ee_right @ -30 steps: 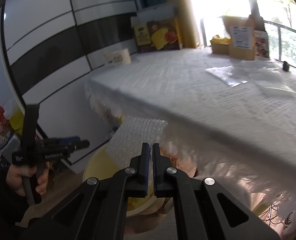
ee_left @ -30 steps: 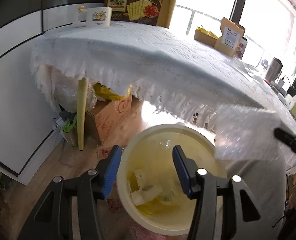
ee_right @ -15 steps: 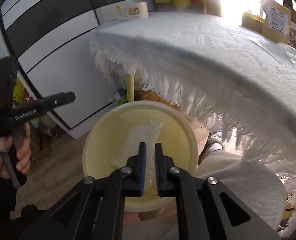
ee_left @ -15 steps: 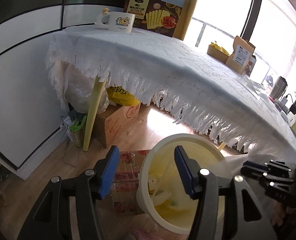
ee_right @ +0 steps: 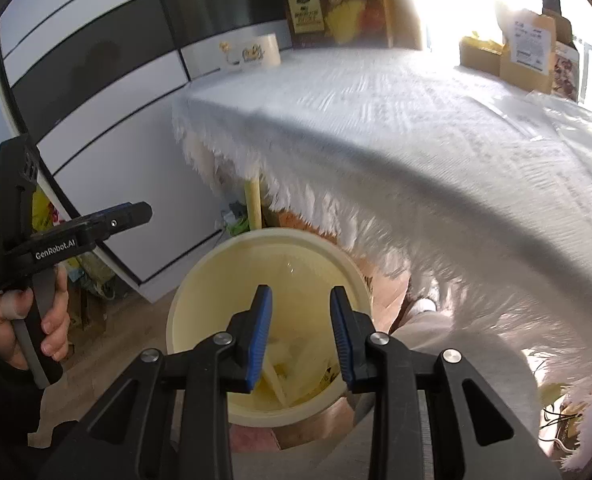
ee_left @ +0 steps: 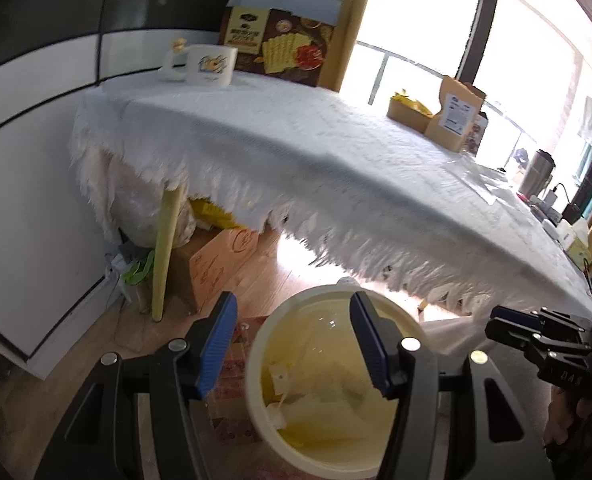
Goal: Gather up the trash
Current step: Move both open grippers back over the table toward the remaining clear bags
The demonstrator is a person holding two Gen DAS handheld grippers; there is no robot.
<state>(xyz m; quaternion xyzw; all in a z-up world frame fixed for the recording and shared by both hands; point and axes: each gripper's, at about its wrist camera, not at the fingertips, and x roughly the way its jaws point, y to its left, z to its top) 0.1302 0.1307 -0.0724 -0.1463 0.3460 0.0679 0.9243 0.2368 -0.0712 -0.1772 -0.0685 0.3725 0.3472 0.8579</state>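
The cream trash bin stands on the wooden floor just in front of the fringed edge of the table, and everything else here sits around it. Inside the bin you can see crumpled clear plastic and white scraps piled toward the bottom, lying loose.

Your right gripper hangs directly over the bin's mouth, pointing down into it. Its jaws are opening, the blue pads stand a little apart, and nothing is between them; you look straight through the gap at the trash below.

Your left gripper is also above the bin, toward its near-left rim. Its jaws stand about half open and hold nothing; one finger crosses the bin's opening while the other sits outside the rim, over a flattened printed packet lying on the floor beside the bin. In the right wrist view, your left hand grips that tool's handle well to the left of the bin.

Beyond the bin, the table with its white cloth rises behind and to the right. At its far corner stand a mug and a cracker box; brown cardboard boxes sit by the window. Under the table, behind the bin, a carton rests near a yellow table leg.
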